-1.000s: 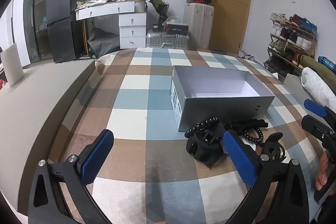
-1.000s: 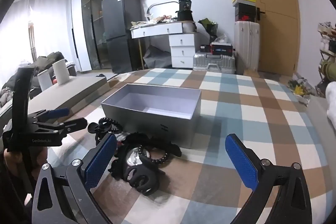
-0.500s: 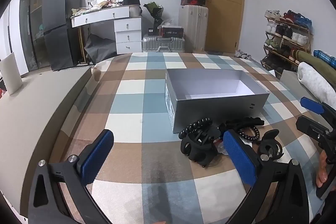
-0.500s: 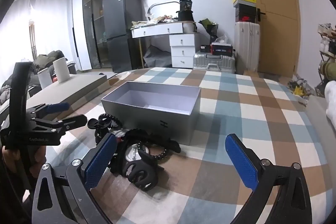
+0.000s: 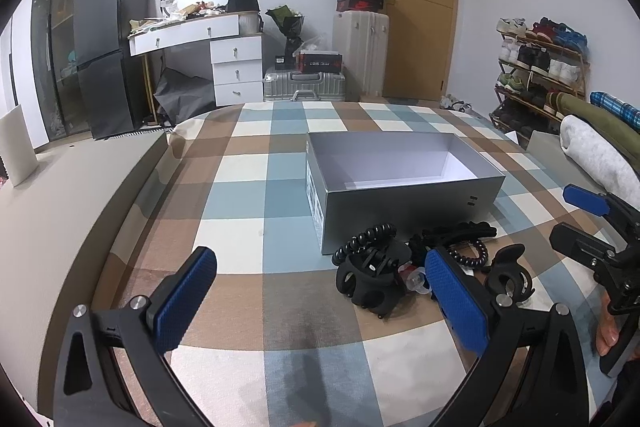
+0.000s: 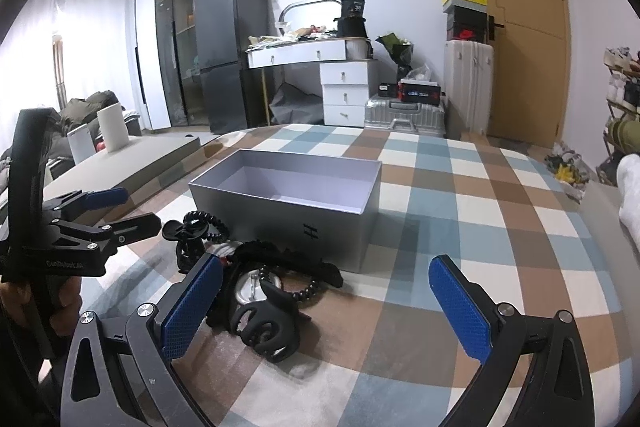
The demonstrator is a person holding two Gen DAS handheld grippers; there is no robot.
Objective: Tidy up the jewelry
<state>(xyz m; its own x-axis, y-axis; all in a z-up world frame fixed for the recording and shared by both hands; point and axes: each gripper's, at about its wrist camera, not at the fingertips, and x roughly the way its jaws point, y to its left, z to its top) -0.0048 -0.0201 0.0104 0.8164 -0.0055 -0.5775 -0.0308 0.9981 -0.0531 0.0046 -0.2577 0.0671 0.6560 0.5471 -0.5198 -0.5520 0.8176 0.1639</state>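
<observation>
- Both grippers are held spread and empty: the left gripper [image 5: 320, 295] hovers near the pile, the right gripper [image 6: 324, 299] beside it.
- Black hair clips [image 5: 370, 281] and a beaded bracelet [image 6: 298, 285] lie tangled on the checked cloth [image 5: 240, 203], just before the empty grey box [image 5: 404, 203].
- One piece should be pinched alone, so that tangled neighbours are not dragged; the box's near wall must be cleared.

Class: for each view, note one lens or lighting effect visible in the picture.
Left wrist view: fisheye bends the door and shelves, with black vignette corners. Right wrist view: bright window at left washes out; ceiling light flares; the box casts a soft shadow on the checked cloth.
</observation>
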